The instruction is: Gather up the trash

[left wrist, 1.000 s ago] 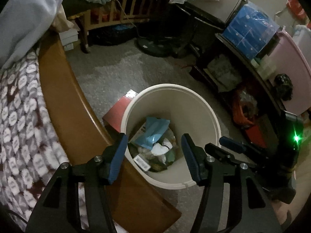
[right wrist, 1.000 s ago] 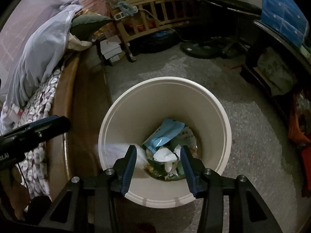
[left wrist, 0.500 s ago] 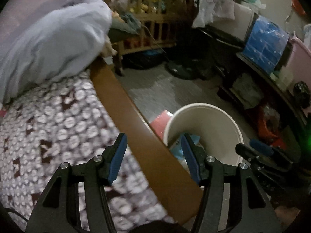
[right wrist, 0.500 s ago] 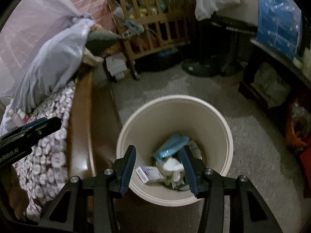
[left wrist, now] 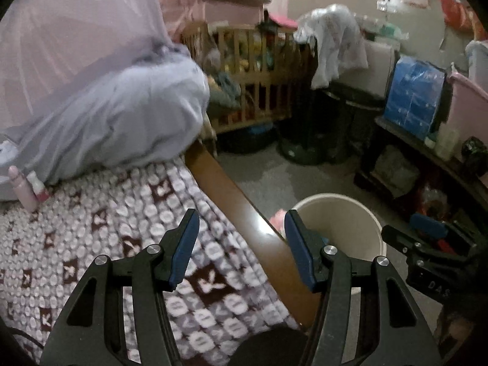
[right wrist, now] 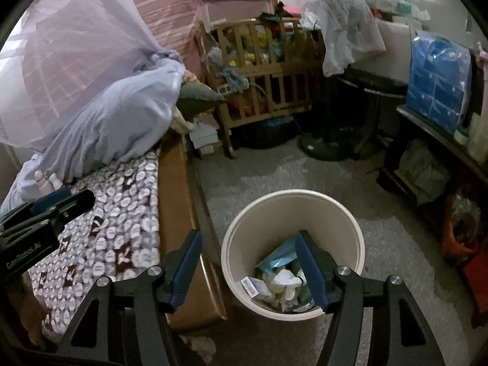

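My left gripper (left wrist: pixel 241 247) hangs empty and parted over the patterned bedspread (left wrist: pixel 100 244); my right gripper (right wrist: pixel 248 267), jaws opening on nothing, overlooks the round cream trash bin (right wrist: pixel 350 222) beside the brown wooden bed rail (right wrist: pixel 172 195).

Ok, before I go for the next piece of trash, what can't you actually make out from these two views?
- Bin contents, left wrist view: hidden behind the bed rail and the left gripper.
- Two small pink bottles on the patterned blanket: labels too blurred to read.
- Crumpled white scrap on the floor, right wrist view: partly hidden by the right gripper, whose jaws are opening with nothing between them.
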The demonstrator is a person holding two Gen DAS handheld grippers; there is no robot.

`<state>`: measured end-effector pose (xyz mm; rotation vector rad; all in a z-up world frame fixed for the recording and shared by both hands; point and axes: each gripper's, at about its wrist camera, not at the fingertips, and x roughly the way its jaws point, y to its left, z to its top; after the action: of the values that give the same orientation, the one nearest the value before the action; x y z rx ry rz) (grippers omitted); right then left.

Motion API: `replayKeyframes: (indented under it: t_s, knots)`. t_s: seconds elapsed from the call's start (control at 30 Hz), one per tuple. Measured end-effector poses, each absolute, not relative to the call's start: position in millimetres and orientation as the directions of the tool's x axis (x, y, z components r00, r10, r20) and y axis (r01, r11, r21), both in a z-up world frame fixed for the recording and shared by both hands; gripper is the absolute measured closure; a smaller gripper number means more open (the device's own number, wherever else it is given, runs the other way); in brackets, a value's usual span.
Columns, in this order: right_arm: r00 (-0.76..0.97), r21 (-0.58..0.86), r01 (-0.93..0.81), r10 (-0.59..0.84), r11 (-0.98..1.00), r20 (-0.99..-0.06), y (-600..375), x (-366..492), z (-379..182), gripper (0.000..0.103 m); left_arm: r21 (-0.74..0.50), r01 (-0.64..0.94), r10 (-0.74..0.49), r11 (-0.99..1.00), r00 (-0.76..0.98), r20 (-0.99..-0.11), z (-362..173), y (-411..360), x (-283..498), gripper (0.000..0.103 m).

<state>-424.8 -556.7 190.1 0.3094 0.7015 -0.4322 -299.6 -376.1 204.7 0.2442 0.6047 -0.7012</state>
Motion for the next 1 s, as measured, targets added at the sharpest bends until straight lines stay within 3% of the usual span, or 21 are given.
replayKeyframes:
  t_s: [0.4,1.0]
  knots:
    - [0.716,0.099,0.495,-0.340,0.863,-0.610,-537,-445,212,0.032,0.020,0.659,-0.548,0.752,0.642,-0.536,221,-360,-322,0.046]
    - [0.718,0.076,0.526,-0.395,0.847,-0.574,-533,-452,222,0.031,-0.024,0.650,-0.563,0.760,0.638,-0.525,221,-356,-323,0.046]
